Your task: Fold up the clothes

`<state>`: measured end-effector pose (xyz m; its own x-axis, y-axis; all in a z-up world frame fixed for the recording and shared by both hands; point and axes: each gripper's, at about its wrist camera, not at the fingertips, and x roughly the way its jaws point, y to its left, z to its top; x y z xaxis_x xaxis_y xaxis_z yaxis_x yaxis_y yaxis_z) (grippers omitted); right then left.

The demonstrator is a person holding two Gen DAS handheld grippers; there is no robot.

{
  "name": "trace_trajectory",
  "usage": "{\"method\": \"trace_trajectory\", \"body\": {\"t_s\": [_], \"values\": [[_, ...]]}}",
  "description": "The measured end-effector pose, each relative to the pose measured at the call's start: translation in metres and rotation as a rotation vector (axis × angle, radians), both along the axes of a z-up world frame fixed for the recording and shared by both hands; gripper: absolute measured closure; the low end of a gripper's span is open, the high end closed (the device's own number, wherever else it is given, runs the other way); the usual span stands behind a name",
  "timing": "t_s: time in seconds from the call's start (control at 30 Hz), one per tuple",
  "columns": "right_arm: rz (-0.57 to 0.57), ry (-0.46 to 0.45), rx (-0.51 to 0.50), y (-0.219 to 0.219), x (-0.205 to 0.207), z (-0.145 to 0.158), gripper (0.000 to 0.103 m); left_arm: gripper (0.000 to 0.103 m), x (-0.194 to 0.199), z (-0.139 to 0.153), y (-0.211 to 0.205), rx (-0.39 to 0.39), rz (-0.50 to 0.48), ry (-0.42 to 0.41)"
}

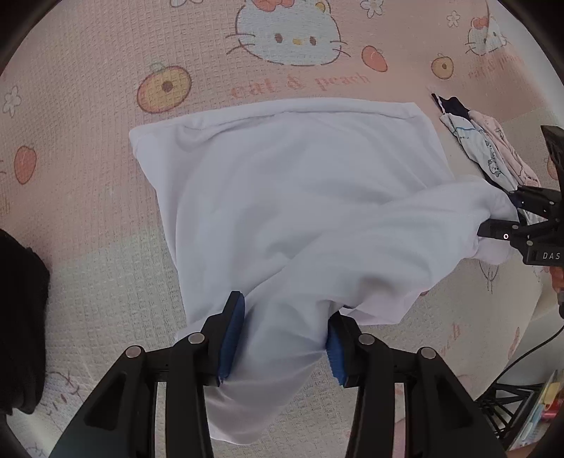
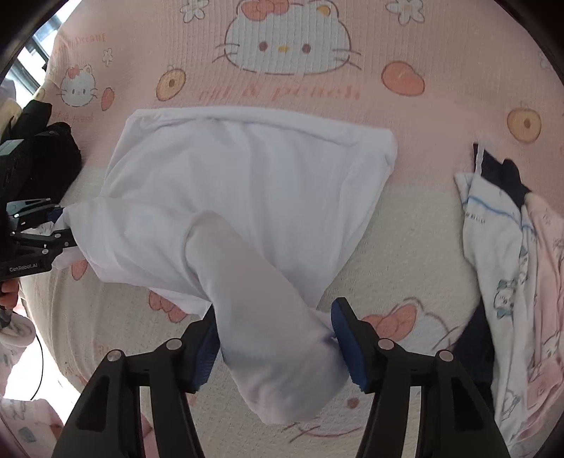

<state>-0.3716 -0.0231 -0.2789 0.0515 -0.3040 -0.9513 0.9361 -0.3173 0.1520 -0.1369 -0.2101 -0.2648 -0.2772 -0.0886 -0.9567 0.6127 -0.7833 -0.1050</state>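
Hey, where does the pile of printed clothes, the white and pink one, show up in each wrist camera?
Left wrist view: the pile of printed clothes lies at the right edge, above the right gripper.
Right wrist view: the pile runs down the right side, right of the white garment.
Shared landmark: the big cat face print, top centre in both.

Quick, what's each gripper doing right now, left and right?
Left gripper: closed on a bunched corner of the white garment.
Right gripper: garment between its jaws; grip cannot be told.
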Motion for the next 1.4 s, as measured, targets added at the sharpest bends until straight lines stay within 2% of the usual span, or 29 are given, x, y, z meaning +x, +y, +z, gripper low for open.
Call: {"method": "trace_trajectory", "body": {"t_s": [0.13,0.27,0.37,0.43,0.47,0.57,0.67,0.73,0.9,1.0,1.17,1.4], "values": [[-0.027,-0.001,-0.034,-0.004,-0.009,-0.002,0.043,0.054,0.01,0.006,-0.009,-0.057,-0.005,0.05],[-0.068,-0.025,-0.055,-0.002,-0.013,-0.005,0.043,0.053,-0.001,0.005,-0.011,-0.013,0.019,0.105],[-0.063,-0.032,-0.073,-0.001,-0.012,-0.003,0.042,0.051,0.001,0.017,-0.014,-0.002,0.035,0.186],[-0.051,-0.021,-0.076,-0.003,-0.011,-0.001,0.039,0.029,0.006,0.031,-0.016,-0.004,0.037,0.235],[-0.05,-0.012,-0.076,-0.004,-0.01,0.0,0.038,0.026,0.01,0.042,-0.016,-0.01,0.041,0.252],[-0.058,0.004,-0.081,-0.004,-0.009,0.001,0.038,0.024,0.019,0.06,-0.021,-0.035,0.077,0.279],[-0.068,0.007,-0.092,-0.005,-0.01,0.0,0.036,0.024,0.02,0.061,-0.027,0.013,0.097,0.303],[-0.086,0.01,-0.093,-0.002,-0.012,-0.003,0.036,0.024,0.022,0.054,-0.022,0.004,0.097,0.279],[-0.137,-0.061,-0.08,0.0,-0.021,-0.015,0.036,0.024,0.036,0.04,0.021,-0.094,0.093,0.183],[-0.151,-0.084,-0.074,0.0,-0.024,-0.017,0.036,0.024,0.043,0.036,0.05,-0.192,0.063,0.13],[-0.135,-0.061,-0.068,0.0,-0.02,-0.018,0.035,0.024,0.035,0.02,0.092,-0.407,-0.102,-0.059],[-0.143,-0.082,-0.056,0.003,-0.02,-0.025,0.034,0.024,0.03,-0.009,0.126,-0.502,-0.278,-0.191]]}}
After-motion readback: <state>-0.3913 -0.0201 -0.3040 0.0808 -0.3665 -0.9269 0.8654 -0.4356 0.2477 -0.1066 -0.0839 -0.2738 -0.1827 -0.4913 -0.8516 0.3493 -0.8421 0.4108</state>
